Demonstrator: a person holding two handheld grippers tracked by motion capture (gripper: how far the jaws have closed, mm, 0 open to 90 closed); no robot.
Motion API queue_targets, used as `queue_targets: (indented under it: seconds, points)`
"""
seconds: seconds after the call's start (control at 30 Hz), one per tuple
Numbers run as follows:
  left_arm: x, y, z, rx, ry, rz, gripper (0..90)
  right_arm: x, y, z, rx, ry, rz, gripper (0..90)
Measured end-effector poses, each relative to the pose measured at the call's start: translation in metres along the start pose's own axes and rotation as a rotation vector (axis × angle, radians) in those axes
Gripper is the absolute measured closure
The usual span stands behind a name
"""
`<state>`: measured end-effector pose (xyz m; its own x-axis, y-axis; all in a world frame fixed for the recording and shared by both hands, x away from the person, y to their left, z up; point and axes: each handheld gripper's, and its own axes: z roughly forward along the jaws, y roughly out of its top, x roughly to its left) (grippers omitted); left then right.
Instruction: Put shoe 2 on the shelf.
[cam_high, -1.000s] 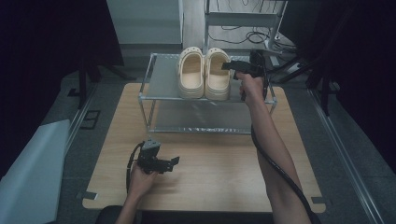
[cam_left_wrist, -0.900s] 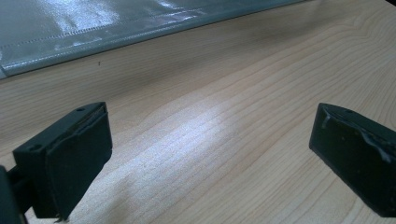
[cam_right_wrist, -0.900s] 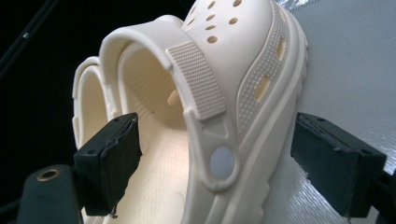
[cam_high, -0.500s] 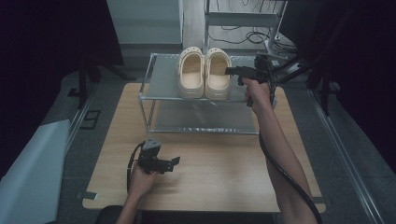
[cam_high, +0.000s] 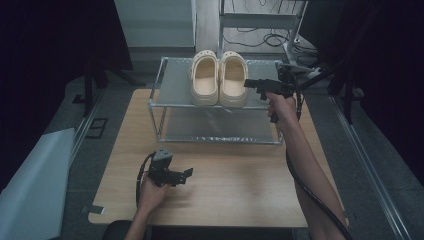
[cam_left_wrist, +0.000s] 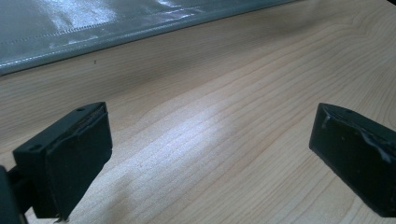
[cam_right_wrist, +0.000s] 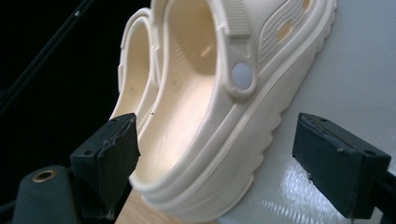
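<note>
Nearest to the person, the left gripper (cam_high: 186, 173) rests low over the light wooden table (cam_high: 240, 195), close to its near edge and a little left of the middle. Its jaws stand wide apart with nothing between them; in the left gripper view there is bare wood grain under the two black pads (cam_left_wrist: 77, 154). It seems to be parked here on purpose, so that it does not disturb the work further away.

Behind it, toward the far edge of the table, stands a two-level rack of thin metal tubes with grey, shiny shelves (cam_high: 172, 90). The lower shelf looks empty from above.

On the upper shelf, near its middle, lies a pair of cream-coloured foam clogs (cam_high: 219, 80), side by side and touching, with the heels toward the person. I think they are placed this way so that the pair is neat and easy to reach from the front.

The right gripper (cam_high: 248, 83) is held level at the right side of the right clog (cam_right_wrist: 219, 116), near its heel. Its jaws are wide and hold nothing. In the right gripper view one pad (cam_right_wrist: 112, 158) is before the opening of the clog and the other over the grey shelf outside, so the side wall is lined up between them, but not yet pressed. This approach from the side probably lets the gripper pinch the wall of the clog.
</note>
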<state>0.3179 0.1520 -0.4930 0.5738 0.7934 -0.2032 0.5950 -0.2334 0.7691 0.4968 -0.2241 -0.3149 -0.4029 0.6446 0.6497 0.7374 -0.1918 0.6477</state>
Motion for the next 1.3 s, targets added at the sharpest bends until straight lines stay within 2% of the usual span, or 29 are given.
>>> queue_targets:
  seconds: [0.17, 0.57, 0.87, 1.1, 1.3]
  points:
    - [0.0, 0.0, -0.001, -0.001, 0.0, 0.001, 0.0, 0.005, -0.008, -0.01, 0.01, 0.008, -0.033, 14.4]
    - [-0.001, 0.0, -0.001, -0.003, -0.006, 0.004, 0.0, 0.009, -0.027, -0.037, 0.025, 0.05, -0.067, 13.5]
    - [-0.002, 0.0, 0.0, -0.003, -0.005, 0.007, 0.0, 0.003, -0.048, -0.054, 0.033, 0.065, -0.082, 13.5]
    - [-0.002, 0.0, 0.0, -0.005, -0.003, 0.008, 0.0, -0.007, -0.068, -0.064, 0.043, 0.081, -0.082, 13.4]
    - [-0.003, 0.0, 0.0, -0.004, -0.004, 0.01, 0.0, -0.015, -0.086, -0.076, 0.053, 0.072, -0.1, 13.5]
